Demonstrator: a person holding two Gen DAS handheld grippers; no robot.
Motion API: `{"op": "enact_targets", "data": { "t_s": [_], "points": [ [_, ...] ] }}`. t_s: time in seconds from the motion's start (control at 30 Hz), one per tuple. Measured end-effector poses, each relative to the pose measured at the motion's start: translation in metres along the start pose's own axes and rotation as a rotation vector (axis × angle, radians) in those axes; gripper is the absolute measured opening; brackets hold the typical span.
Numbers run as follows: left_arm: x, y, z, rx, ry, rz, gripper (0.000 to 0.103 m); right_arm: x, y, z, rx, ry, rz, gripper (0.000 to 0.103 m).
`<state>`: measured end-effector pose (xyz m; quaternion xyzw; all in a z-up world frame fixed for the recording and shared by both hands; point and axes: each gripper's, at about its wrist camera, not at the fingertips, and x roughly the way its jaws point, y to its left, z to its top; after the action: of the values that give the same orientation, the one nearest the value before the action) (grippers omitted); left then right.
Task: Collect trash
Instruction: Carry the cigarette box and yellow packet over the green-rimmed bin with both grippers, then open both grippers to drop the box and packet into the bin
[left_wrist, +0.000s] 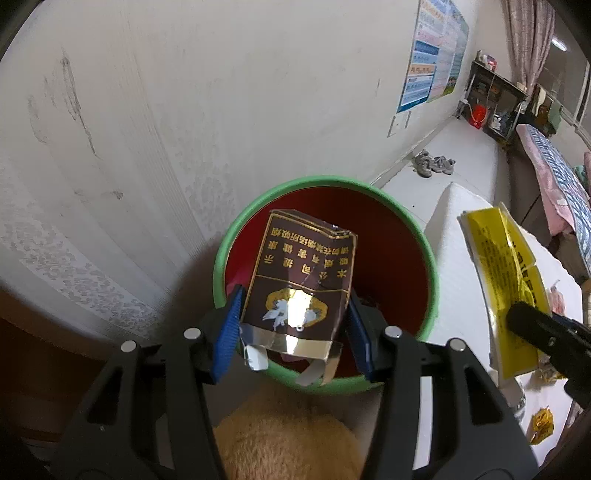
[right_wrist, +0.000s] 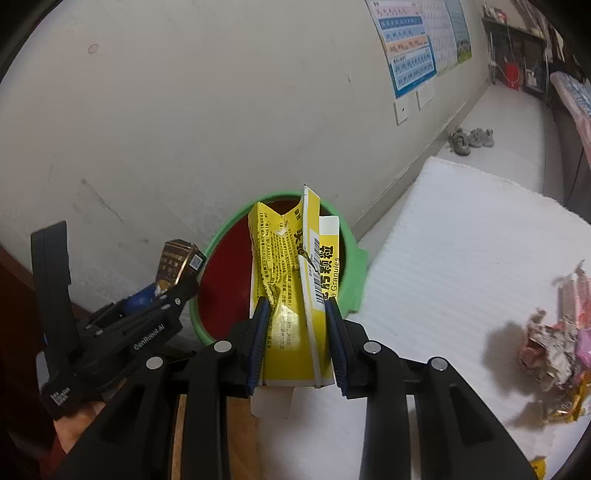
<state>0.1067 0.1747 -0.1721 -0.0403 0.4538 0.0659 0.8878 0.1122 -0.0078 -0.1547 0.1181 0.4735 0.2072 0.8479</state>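
Observation:
A round bin with a green rim (left_wrist: 240, 218) and a dark red inside stands against the wall. My left gripper (left_wrist: 293, 306) is shut on a flattened dark brown cigarette pack (left_wrist: 301, 273), held over the bin's mouth. My right gripper (right_wrist: 295, 312) is shut on a crumpled yellow medicine box (right_wrist: 284, 266) with a barcode, held just before the bin's green rim (right_wrist: 221, 236). In the left wrist view the yellow box (left_wrist: 502, 273) hangs to the right of the bin. In the right wrist view the left gripper and its brown pack (right_wrist: 173, 264) sit left of the bin.
A white mat (right_wrist: 461, 240) lies right of the bin, with a pile of crumpled wrappers (right_wrist: 554, 339) on it. A tan fuzzy thing (left_wrist: 288, 439) lies below the left gripper. Grey shoes (left_wrist: 432, 164) sit on the floor by the wall; a shelf and a bed stand far right.

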Motion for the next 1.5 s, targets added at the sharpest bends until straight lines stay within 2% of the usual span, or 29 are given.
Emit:
{"op": "enact_targets", "data": {
  "t_s": [0.3, 0.47, 0.6, 0.67, 0.7, 0.73, 0.77, 0.83, 1.03, 1.13, 1.23, 1.37, 1.5],
  "points": [
    [0.03, 0.012, 0.014, -0.064, 0.061, -0.03, 0.05, 0.031, 0.008, 0.02, 0.013, 0.039, 0.017, 0.03],
    [0.044, 0.017, 0.015, -0.094, 0.1, -0.041, 0.05, 0.042, 0.01, 0.016, 0.002, 0.059, 0.01, 0.03],
    [0.044, 0.019, 0.021, -0.09, 0.094, -0.025, 0.05, 0.046, 0.012, 0.017, 0.024, 0.065, 0.008, 0.031],
    [0.045, 0.019, 0.024, -0.08, 0.1, -0.017, 0.058, 0.047, 0.016, 0.02, 0.032, 0.059, 0.016, 0.033],
    [0.045, 0.019, 0.025, -0.077, 0.098, -0.013, 0.07, 0.047, 0.017, 0.021, 0.031, 0.058, 0.011, 0.037],
    [0.045, 0.02, 0.025, -0.083, 0.076, -0.011, 0.079, 0.048, 0.018, 0.022, 0.026, 0.057, 0.007, 0.049],
    [0.047, 0.021, 0.025, -0.091, 0.065, -0.003, 0.08, 0.049, 0.019, 0.021, 0.019, 0.054, 0.011, 0.056],
    [0.054, 0.022, 0.021, -0.096, 0.114, -0.007, 0.08, 0.05, 0.016, 0.018, 0.017, 0.052, 0.013, 0.059],
    [0.034, 0.019, -0.004, -0.093, 0.124, -0.019, 0.082, 0.024, -0.001, -0.006, 0.022, 0.032, -0.018, 0.059],
    [0.032, 0.008, -0.024, -0.073, 0.171, -0.023, 0.082, 0.002, -0.014, -0.032, 0.031, 0.03, -0.035, 0.059],
    [0.027, 0.002, -0.034, -0.061, 0.174, -0.02, 0.082, -0.016, -0.028, -0.056, 0.039, 0.043, -0.057, 0.059],
    [0.012, -0.016, -0.046, 0.005, 0.162, 0.015, 0.082, -0.044, -0.04, -0.08, 0.052, 0.018, -0.087, 0.059],
    [-0.001, -0.036, -0.065, 0.068, 0.167, 0.019, 0.082, -0.069, -0.055, -0.1, 0.075, -0.004, -0.128, 0.059]
  ]
}}
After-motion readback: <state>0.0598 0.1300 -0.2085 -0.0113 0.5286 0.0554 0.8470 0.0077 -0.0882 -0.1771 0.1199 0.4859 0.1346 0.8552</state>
